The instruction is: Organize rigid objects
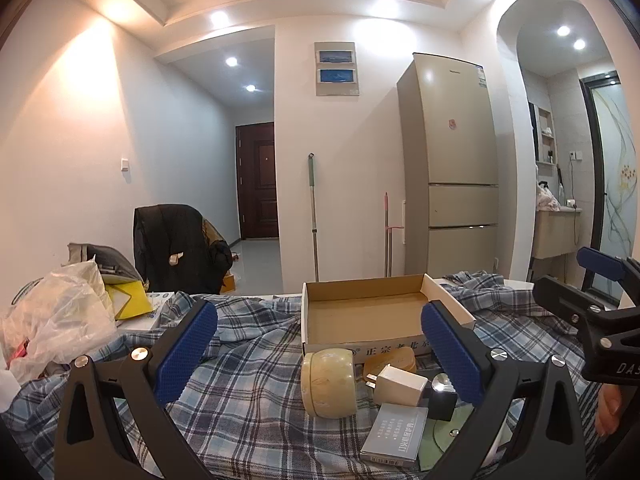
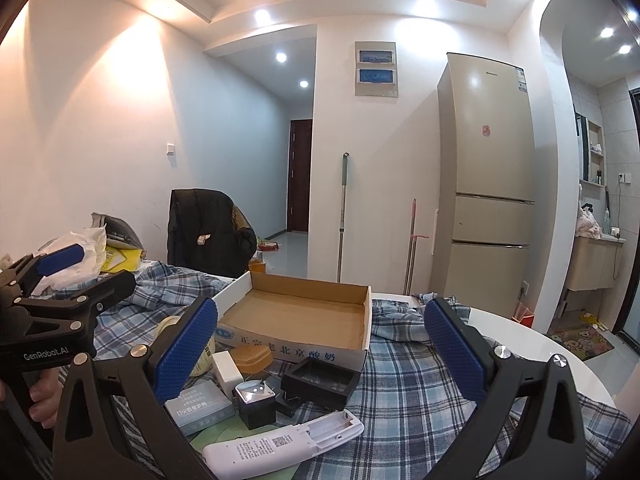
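Plainly, the small rigid things lie in one cluster on the plaid cloth (image 1: 248, 400), pressed up against the near wall of the open, empty box (image 1: 360, 316). Nothing is in the box yet, so I judge the sorting has barely begun.

In the left wrist view the cream jar (image 1: 329, 384) sits lowest and nearest, lying on its side, its round axis running roughly left to right. It lies slightly right of centre between the left gripper's (image 1: 320, 364) fingers, with the white plug (image 1: 400, 386) and grey packet (image 1: 394, 436) further right, close to the right finger. The box is straight ahead beyond them.

In the right wrist view the same cluster falls to the left. The white remote (image 2: 284, 440) lies nearest the right gripper (image 2: 320, 360), its long axis slanting from lower left to upper right. The black cube (image 2: 256, 404) and black tray (image 2: 320, 378) sit just behind it, the tray touching or nearly touching the box front.

Both grippers are spread wide and hold nothing. The left one seems better placed for the jar, the right for the remote or tray. Since the remote slants across the right gripper's opening, a pickup would probably call for closing across its narrow width. Either way, the carry is short: forward and over the low box wall.
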